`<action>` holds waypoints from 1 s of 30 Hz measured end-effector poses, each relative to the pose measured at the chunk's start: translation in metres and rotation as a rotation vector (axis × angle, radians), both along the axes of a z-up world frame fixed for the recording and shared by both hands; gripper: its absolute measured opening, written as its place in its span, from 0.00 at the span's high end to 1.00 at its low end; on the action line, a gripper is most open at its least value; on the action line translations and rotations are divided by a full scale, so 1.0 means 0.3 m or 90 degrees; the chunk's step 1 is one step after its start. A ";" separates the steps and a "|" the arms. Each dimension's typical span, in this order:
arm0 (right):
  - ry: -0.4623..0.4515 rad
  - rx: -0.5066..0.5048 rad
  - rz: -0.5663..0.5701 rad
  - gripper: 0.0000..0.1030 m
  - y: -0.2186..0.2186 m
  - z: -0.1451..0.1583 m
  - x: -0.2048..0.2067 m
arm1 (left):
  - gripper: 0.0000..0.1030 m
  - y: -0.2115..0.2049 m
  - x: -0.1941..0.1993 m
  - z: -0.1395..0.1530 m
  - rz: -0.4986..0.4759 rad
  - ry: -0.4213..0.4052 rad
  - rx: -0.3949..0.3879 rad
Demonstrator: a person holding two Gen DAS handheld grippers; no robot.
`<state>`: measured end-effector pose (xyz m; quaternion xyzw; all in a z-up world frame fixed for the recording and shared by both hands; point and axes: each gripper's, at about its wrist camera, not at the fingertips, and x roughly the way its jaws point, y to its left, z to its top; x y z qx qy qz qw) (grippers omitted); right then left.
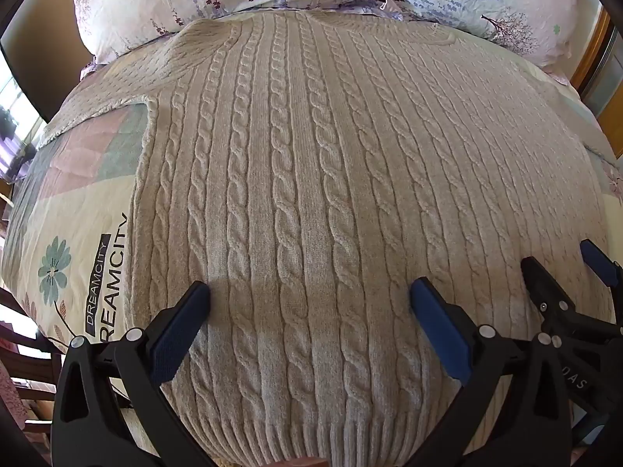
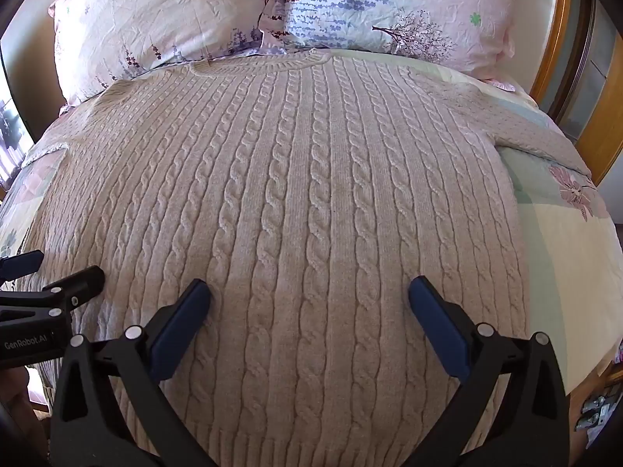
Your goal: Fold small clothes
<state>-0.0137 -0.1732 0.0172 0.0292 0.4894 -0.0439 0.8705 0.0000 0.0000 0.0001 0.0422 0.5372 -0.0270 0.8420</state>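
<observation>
Between and ahead of both spread jaws, the beige cable-knit sweater point(image 1: 311, 179) lies flat on the patchwork-quilted bed point(image 1: 78, 202), hem nearest, collar far. Left gripper point(image 1: 309, 292) and right gripper point(image 2: 309, 290) hover equally near, holding nothing.

"DREAMCITY" on quilt point(image 1: 78, 225); "GenRobot.AI" on left gripper point(image 2: 27, 340)
</observation>
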 end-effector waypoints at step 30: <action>0.002 0.000 0.000 0.02 0.001 -0.001 0.003 | 0.01 0.007 0.017 0.000 0.000 0.004 0.000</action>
